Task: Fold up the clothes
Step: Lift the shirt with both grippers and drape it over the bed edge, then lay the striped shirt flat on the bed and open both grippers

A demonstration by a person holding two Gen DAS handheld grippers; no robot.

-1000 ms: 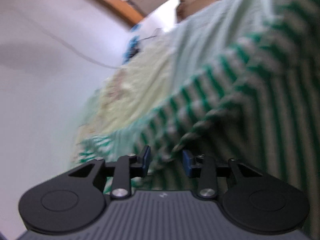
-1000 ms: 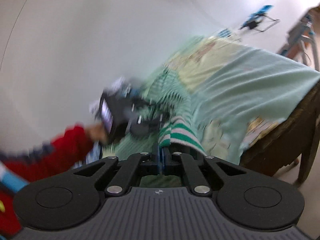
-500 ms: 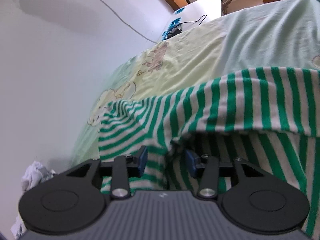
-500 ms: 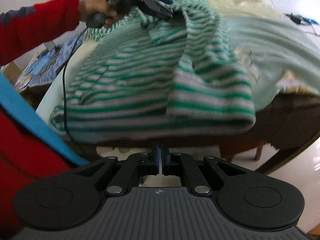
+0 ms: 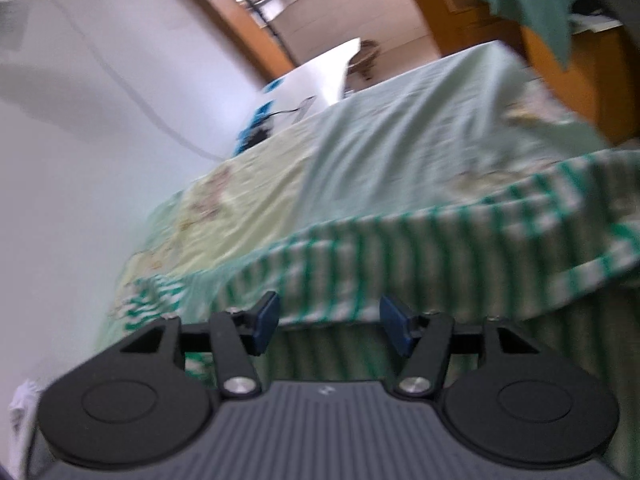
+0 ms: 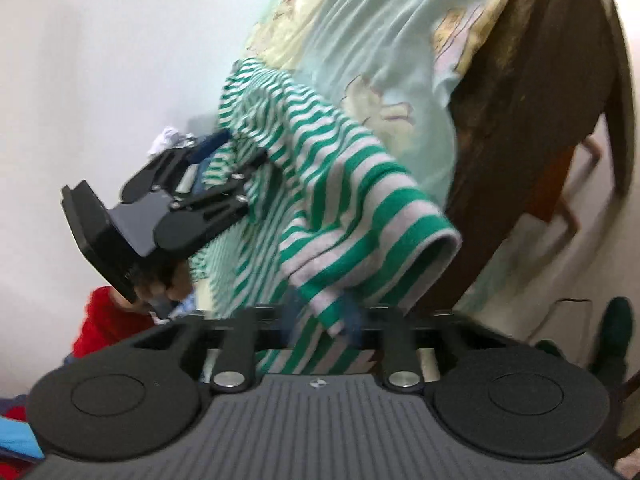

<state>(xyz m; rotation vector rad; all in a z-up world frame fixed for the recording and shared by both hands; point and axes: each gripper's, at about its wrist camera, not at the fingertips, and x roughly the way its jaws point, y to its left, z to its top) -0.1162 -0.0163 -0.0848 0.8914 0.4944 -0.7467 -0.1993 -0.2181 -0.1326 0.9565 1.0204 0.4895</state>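
A green-and-white striped garment (image 5: pixel 400 256) lies across the near end of a bed, and one folded end (image 6: pixel 352 184) droops over the bed's edge. My left gripper (image 5: pixel 330 326) has its jaws opening wide. The garment's edge runs between its blue pads, which do not press on it. The right wrist view shows that same left gripper (image 6: pixel 240 150) at the garment's far side, in a hand with a red sleeve (image 6: pixel 104 320). My right gripper (image 6: pixel 322 318) has blurred pads standing apart, with a corner of the garment hanging between them.
A pale green and yellow sheet (image 5: pixel 380 152) covers the bed, whose dark wooden frame (image 6: pixel 540 120) shows on the right. A white wall runs along the far side. Crumpled white cloth (image 6: pixel 166 138) lies by the wall. A cable and blue items (image 5: pixel 260 116) sit beyond the bed.
The left jaws have spread wider and no longer pinch the cloth. The right gripper has dropped and rolled, and its pads have parted. The garment has come down onto the bed.
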